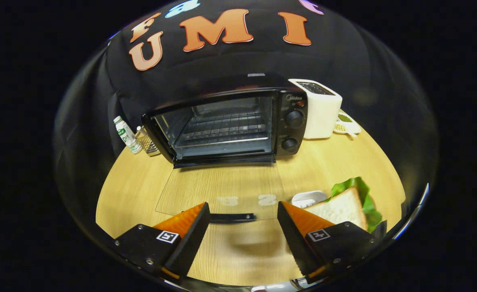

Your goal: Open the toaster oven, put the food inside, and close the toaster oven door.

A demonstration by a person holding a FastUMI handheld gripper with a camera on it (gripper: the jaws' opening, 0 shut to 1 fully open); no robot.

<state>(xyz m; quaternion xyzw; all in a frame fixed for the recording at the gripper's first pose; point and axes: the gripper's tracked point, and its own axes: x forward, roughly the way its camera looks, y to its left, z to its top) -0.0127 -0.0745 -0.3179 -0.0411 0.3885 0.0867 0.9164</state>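
A black toaster oven (230,121) stands at the back of the wooden table (336,162), its glass door (222,188) folded down flat toward me. The door's dark handle (233,217) lies just ahead of my fingers, in the gap between them. Inside, a wire rack (226,129) is bare. A sandwich (346,205) of white bread and green lettuce rests on a white plate (308,198) beside and partly behind my right finger (303,227). My gripper (244,213) is open, nothing between its fingers.
A white toaster (319,107) stands right of the oven, with a small white dish (346,123) behind it. Left of the oven are a small white bottle (125,134) and a wire basket (147,142).
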